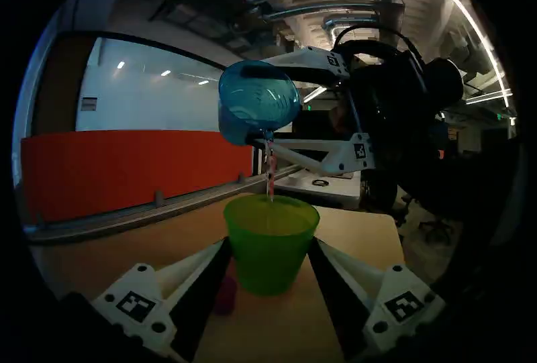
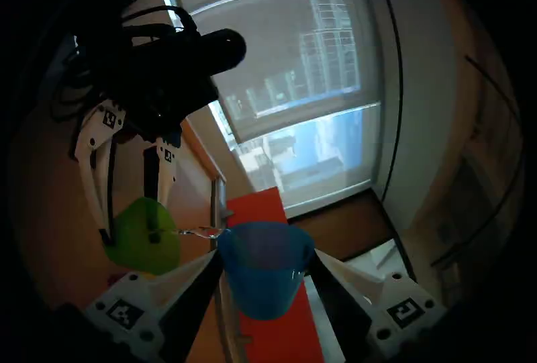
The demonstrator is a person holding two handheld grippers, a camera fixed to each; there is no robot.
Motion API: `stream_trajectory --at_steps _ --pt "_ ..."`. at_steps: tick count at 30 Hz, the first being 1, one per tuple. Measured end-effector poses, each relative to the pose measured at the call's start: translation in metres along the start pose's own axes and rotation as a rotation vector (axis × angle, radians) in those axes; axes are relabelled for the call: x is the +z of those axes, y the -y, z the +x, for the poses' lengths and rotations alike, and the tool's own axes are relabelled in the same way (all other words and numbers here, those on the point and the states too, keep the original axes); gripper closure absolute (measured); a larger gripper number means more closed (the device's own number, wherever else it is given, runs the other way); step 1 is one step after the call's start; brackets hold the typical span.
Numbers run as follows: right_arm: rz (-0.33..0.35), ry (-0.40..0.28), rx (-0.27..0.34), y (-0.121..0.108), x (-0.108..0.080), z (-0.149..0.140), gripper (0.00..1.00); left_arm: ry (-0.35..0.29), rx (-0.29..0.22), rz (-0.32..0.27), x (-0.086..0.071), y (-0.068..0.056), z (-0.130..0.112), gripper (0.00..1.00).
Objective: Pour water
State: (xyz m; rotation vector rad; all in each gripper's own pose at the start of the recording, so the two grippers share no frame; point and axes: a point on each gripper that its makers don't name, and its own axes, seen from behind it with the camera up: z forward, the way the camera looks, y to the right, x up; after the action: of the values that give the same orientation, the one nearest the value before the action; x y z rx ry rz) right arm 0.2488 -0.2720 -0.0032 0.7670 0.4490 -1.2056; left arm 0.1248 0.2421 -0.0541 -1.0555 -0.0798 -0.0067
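The desk (image 1: 356,229) lay under my left fingers (image 1: 188,267), which pinched the green cup (image 1: 270,255) upright by its sides. My right fingers (image 2: 182,278) pinched the blue cup (image 2: 265,276), tipped high above and behind the green cup's rim. A thin stream (image 1: 270,176) fell from the blue cup's lip into the green one, so I judged the pour well under way. Next I would have to hold the tilt steady, then level the blue cup before the green one brimmed. I could not make out either water level, nor the small purple thing (image 1: 225,296) beside the green cup's base.
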Motion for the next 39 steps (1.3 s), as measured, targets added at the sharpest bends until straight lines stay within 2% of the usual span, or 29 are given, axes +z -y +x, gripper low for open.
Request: stream_trajectory --at_steps 8,39 --pt "-0.005 -0.001 -0.02 -0.001 -0.0003 0.0 0.1 0.0 -0.01 -0.002 0.0001 0.002 -0.0005 0.19" --pt "-0.017 0.017 -0.126 -0.0087 0.0003 -0.0036 0.11 -0.001 -0.002 -0.011 0.0007 -0.0033 0.0035 0.19"
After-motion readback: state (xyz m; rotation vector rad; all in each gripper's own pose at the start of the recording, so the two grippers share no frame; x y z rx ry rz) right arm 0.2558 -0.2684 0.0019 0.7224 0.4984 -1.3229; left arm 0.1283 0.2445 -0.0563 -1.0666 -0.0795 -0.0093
